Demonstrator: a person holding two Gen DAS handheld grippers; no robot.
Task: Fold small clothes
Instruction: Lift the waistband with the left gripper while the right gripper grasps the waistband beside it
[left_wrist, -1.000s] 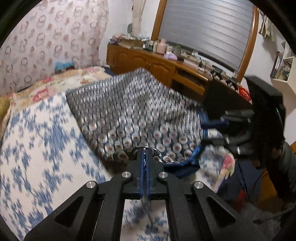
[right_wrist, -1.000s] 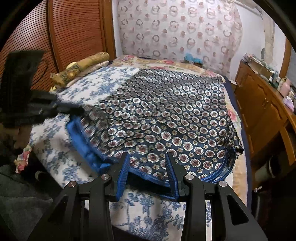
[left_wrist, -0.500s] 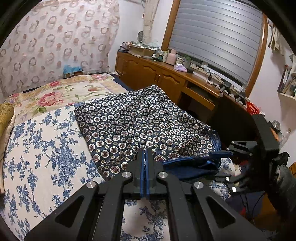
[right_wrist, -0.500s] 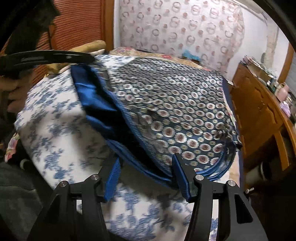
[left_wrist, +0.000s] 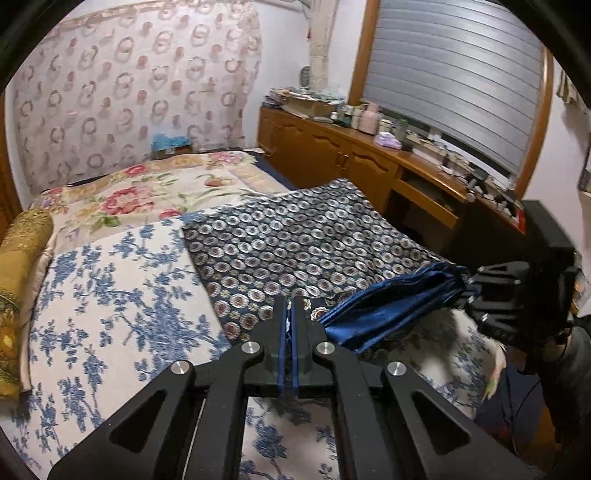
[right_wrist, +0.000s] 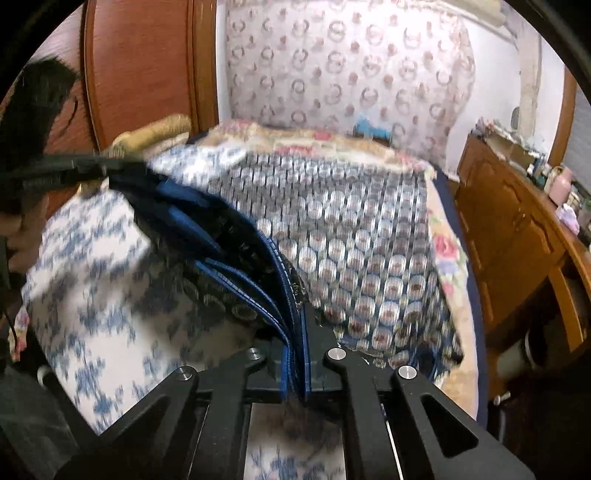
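A dark navy garment with a round medallion print and a bright blue lining lies spread on the bed. My left gripper is shut on its near edge, with a fold of cloth pinched between the pads. My right gripper is shut on the layered blue hem at the other near corner. The edge between the two grippers is raised off the bed, showing blue lining. In the left wrist view the right gripper appears at the right; in the right wrist view the left gripper appears at the upper left.
The bed has a blue-flowered cover and a rose-patterned spread further back. A gold bolster lies at its left side. A wooden cabinet crowded with bottles runs along the right. A wooden panel stands behind.
My right gripper's jaws, wide apart around the hem before, have shut on it. The near edge of the garment has risen, baring more blue lining. The left gripper stayed shut and shifted sideways.
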